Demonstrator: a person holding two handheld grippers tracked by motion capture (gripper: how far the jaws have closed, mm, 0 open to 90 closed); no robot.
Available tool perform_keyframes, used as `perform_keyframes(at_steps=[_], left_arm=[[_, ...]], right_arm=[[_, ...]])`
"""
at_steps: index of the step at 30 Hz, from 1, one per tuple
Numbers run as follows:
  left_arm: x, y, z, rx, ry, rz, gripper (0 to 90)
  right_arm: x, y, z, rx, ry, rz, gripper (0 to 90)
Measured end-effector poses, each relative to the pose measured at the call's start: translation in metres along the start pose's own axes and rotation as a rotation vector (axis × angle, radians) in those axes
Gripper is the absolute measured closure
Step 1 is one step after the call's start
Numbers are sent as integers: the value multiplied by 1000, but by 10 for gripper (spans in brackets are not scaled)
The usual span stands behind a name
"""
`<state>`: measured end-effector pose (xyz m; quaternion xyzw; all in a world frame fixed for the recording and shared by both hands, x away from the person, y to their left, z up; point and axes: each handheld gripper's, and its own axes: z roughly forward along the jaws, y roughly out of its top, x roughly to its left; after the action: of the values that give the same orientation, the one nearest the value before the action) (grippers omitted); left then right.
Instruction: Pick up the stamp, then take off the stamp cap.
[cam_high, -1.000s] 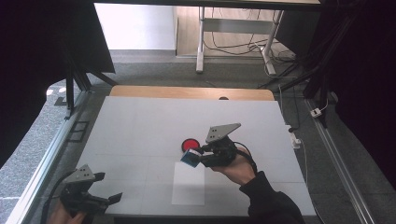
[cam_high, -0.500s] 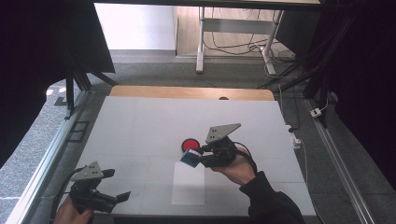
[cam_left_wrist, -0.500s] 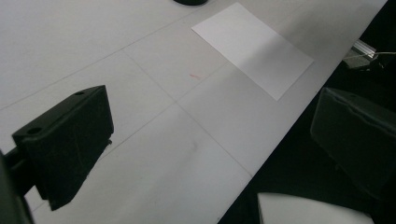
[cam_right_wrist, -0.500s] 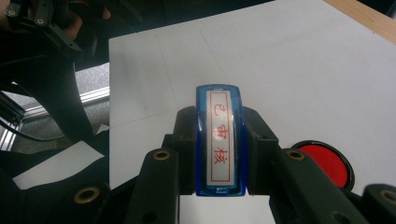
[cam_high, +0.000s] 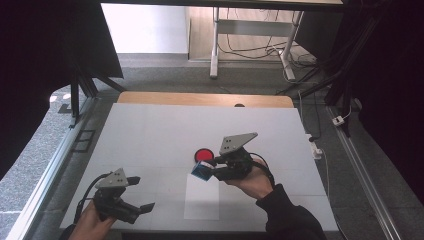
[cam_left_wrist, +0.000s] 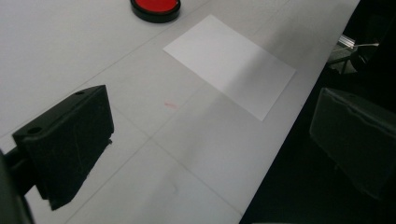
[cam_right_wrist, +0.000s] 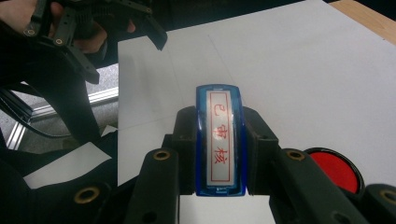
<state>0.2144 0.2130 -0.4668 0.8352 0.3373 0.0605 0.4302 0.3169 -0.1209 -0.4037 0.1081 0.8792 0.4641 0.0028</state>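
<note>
1. the left hand-held gripper (cam_high: 131, 204) has slid from the far lower left corner of the high view toward the middle of the bottom edge, closer to the white rectangular sheet of paper (cam_high: 202, 196) lying flat on the white desk (cam_high: 150, 130). its jaws stand wide apart with nothing between them.
2. the right hand-held gripper (cam_high: 209, 170) has not shifted; it sits in the same spot at centre frame, clamped on the blue plastic stamp with a white label of red characters (cam_high: 201, 171).
3. judged from this, the left one is coming in to steady the paper, while the stamp waits just above the sheet's upper edge, not yet pressed down.
4. in the right gripper view the stamp (cam_right_wrist: 219, 140) is a narrow, rounded block, held lengthwise between the two black jaws, label side up, with three red characters inside a red frame.
5. the round red ink pad in a black case (cam_high: 203, 155) rests on the desk just above and beside the stamp.
</note>
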Motion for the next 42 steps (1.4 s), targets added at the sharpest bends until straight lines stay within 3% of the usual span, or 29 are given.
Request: perform_keyframes(at_steps=[18,28,34,38,42], left_arm=[[7,39,38,-4,-66,52,9],[7,59,59,7,-153,115,6],[6,71,73,18,-193,170,5],[5,79,83,33,-246,215,7],[3,85,93,23,-270,268,0]], right_arm=[[3,3,-4,-6,11,-24,704],[2,3,-7,-10,16,-17,704],[2,2,-6,-9,28,-20,704],[2,2,-7,-9,38,-26,704],[2,1,-8,-10,46,-29,704]])
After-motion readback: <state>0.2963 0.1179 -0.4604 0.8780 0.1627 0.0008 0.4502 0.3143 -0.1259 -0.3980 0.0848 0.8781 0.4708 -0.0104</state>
